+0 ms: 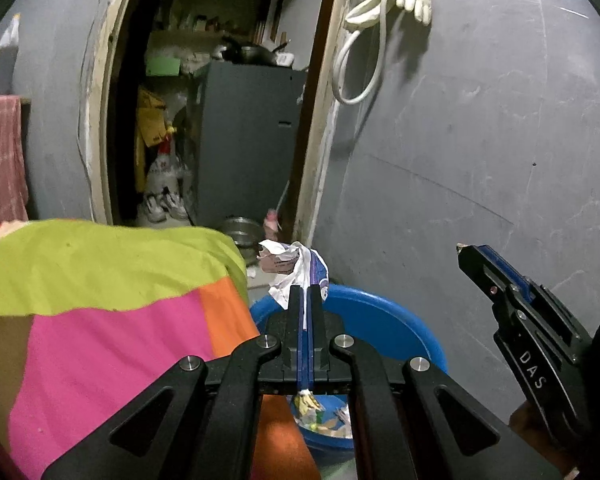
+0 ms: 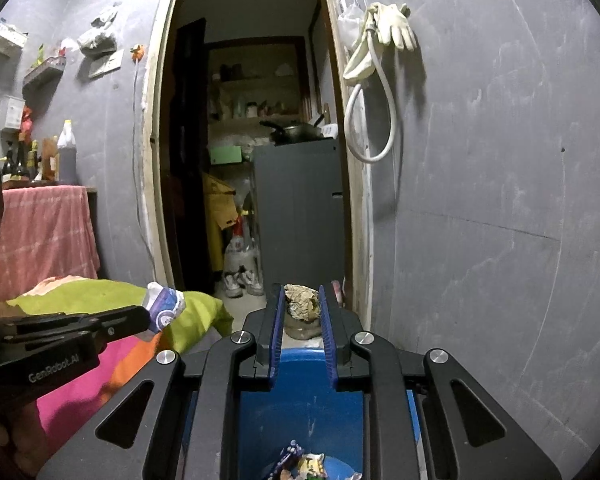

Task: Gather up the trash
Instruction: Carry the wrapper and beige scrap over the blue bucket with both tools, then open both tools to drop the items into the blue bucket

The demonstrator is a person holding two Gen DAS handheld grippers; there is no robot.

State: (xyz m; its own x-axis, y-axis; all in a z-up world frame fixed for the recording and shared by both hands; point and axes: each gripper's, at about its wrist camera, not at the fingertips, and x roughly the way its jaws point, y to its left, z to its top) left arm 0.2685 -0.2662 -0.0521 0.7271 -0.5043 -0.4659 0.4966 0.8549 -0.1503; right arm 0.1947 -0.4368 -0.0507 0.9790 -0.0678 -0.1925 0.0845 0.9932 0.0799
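My left gripper (image 1: 305,289) is shut on a crumpled white and purple wrapper (image 1: 296,266), held above the near rim of a blue tub (image 1: 404,328). The same wrapper (image 2: 164,306) shows in the right wrist view at the left gripper's tip. My right gripper (image 2: 302,300) is shut on a crumpled brown paper wad (image 2: 302,300), held above the blue tub (image 2: 300,408). Several scraps of trash (image 2: 304,464) lie in the tub's bottom, also visible in the left wrist view (image 1: 320,416).
A bed with a green, pink and orange cover (image 1: 100,300) lies left of the tub. A grey wall (image 1: 480,160) stands to the right. An open doorway (image 2: 260,160) ahead leads to a grey cabinet (image 2: 300,208). A hose and glove (image 2: 384,40) hang by it.
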